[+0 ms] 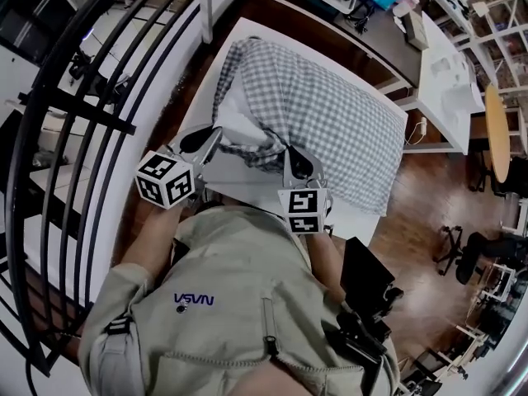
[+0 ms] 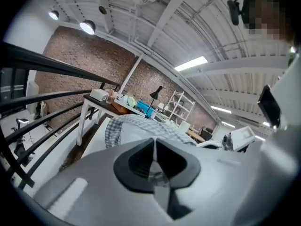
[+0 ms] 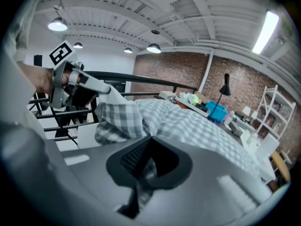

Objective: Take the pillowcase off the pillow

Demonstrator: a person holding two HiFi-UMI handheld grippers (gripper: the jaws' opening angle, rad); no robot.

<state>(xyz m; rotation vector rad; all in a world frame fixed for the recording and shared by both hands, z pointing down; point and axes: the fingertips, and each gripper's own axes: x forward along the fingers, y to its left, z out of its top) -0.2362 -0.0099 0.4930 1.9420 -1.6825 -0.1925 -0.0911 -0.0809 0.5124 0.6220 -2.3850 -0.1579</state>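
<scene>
The left gripper has its jaws closed, apparently nipping the bared white pillow; the right gripper is clamped on a fold of the checked pillowcase bunched at the open end. The covered bulk lies on the white table, its long axis running away up-right from both grippers; the right is the nearer, so the case must travel that way.

White table, pillow in checked pillowcase
</scene>
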